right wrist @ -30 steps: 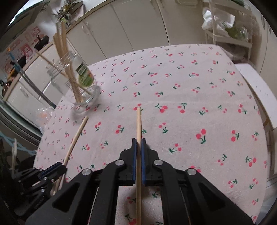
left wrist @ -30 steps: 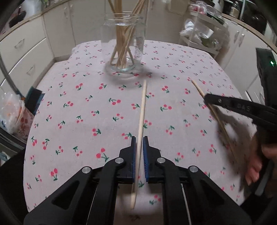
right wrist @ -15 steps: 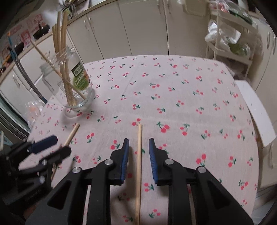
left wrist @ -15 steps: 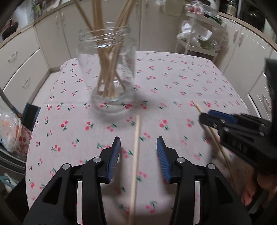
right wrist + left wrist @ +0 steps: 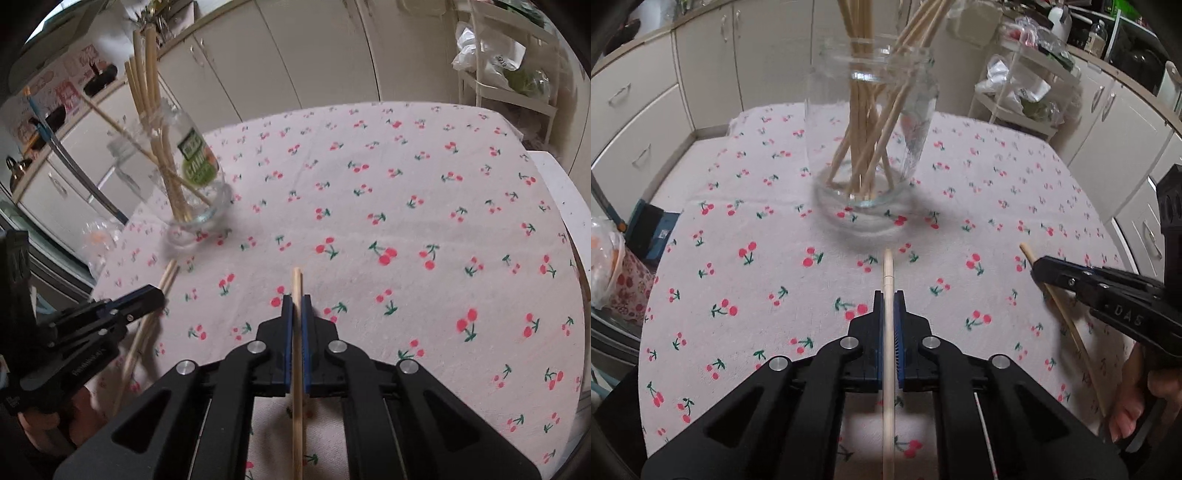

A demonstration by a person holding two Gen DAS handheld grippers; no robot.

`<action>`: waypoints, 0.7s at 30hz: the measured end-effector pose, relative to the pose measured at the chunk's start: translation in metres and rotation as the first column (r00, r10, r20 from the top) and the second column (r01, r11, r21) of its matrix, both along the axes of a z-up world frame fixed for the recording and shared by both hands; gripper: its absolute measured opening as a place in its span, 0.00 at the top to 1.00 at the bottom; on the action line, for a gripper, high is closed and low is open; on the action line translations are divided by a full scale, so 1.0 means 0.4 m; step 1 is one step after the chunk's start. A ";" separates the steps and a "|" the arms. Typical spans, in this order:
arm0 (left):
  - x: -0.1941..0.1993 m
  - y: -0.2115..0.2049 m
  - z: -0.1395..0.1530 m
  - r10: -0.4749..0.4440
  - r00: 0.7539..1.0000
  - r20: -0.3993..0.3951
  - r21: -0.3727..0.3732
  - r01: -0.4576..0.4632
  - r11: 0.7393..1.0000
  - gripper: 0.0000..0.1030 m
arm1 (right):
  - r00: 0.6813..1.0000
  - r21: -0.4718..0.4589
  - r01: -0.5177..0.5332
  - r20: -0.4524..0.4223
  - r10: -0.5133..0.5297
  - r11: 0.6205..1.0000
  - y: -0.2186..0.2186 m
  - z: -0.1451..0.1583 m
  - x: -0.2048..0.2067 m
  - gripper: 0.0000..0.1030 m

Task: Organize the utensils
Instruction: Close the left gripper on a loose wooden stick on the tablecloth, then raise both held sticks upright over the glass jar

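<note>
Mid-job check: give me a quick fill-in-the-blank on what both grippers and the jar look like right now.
1. The left gripper is shut on a wooden ____.
2. The right gripper is ____ on its own chopstick.
3. The other chopsticks stand in a clear glass ____.
4. The tablecloth is printed with red ____.

Missing words: chopstick; shut; jar; cherries

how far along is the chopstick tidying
Done: a bunch of chopsticks stands in the glass jar. In hand: the left gripper and right gripper have just closed, each on one chopstick. Left: dropping both into the jar.
</note>
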State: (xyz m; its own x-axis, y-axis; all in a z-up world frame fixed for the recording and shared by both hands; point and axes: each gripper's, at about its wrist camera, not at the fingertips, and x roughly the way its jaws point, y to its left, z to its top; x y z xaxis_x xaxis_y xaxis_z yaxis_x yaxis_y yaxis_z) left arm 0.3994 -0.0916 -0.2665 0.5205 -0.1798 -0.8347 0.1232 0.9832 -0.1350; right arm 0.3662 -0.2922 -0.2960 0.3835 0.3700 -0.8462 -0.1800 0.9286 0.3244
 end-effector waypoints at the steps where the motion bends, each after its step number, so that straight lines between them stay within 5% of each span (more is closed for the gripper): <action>1: 0.000 0.002 0.000 -0.001 1.000 0.000 0.002 0.001 1.000 0.95 | 1.000 -0.011 -0.005 0.000 0.005 1.000 0.002 0.003 -0.003 0.95; 13: 0.010 -0.038 -0.004 -0.036 0.999 0.021 0.093 0.034 0.995 0.93 | 0.986 -0.281 -0.101 0.098 0.133 0.954 0.091 0.007 -0.037 0.94; 15: 0.008 -0.040 -0.003 -0.046 0.998 0.029 0.092 0.044 0.995 0.95 | 0.989 -0.246 -0.090 0.094 0.116 0.965 0.075 0.009 -0.032 0.95; 18: 0.004 -0.022 0.010 -0.028 0.999 0.040 0.054 0.025 0.998 0.95 | 0.999 -0.047 -0.022 0.042 0.024 0.999 0.013 0.007 -0.018 0.95; 21: -0.023 0.013 0.064 -0.016 0.991 0.130 -0.029 0.020 0.999 0.95 | 0.997 0.136 0.036 0.059 -0.045 0.990 -0.028 0.029 -0.022 0.95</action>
